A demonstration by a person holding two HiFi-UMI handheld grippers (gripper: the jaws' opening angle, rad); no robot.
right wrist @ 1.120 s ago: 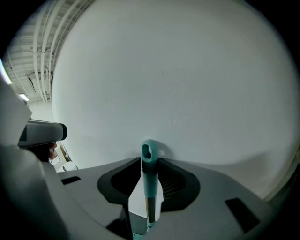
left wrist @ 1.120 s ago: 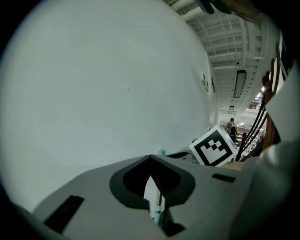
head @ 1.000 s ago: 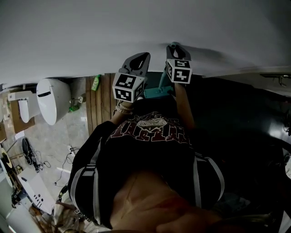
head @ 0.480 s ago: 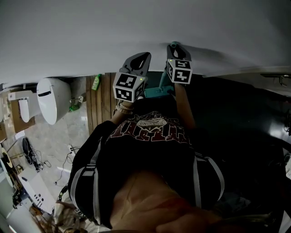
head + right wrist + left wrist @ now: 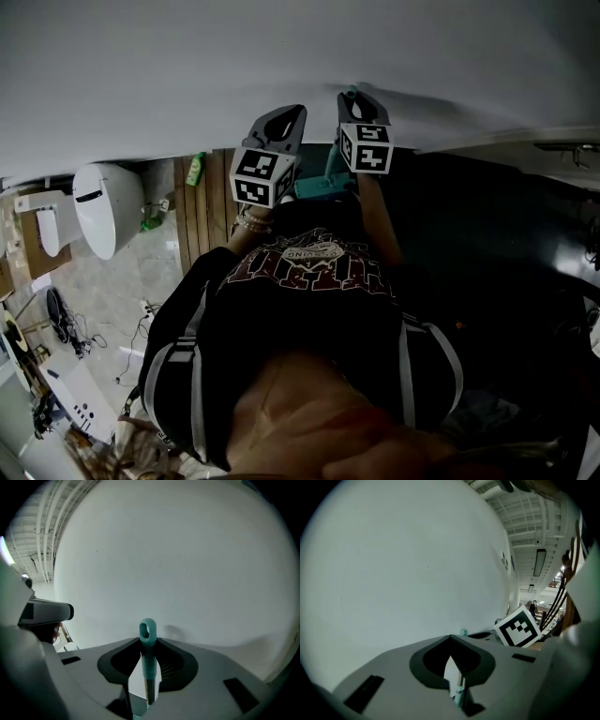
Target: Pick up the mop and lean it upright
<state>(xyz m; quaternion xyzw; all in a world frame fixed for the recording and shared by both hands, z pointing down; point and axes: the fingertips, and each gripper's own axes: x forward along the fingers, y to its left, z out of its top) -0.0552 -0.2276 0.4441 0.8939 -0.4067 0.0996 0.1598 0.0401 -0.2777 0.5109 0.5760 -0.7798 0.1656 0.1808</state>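
Observation:
The mop handle [image 5: 148, 665] is a thin pole with a teal grip and a hanging loop [image 5: 147, 631] at its top. It stands upright close to a white wall [image 5: 281, 56]. My right gripper [image 5: 148, 645] is shut on the teal grip just under the loop. My left gripper [image 5: 453, 649] is shut on the same pole [image 5: 459, 689] lower down. In the head view the left gripper [image 5: 284, 124] and right gripper [image 5: 354, 97] are raised side by side against the wall. A teal part of the mop [image 5: 328, 180] shows between them. The mop head is hidden.
A white toilet [image 5: 101, 206] stands at the left, with a green bottle [image 5: 197, 170] beside a wooden slatted floor [image 5: 212, 204]. Cables [image 5: 66, 323] lie on the tiled floor. The person's dark shirt [image 5: 309, 309] fills the middle of the head view.
Both grippers have shifted a little to the left and up along the wall, still holding the mop handle.

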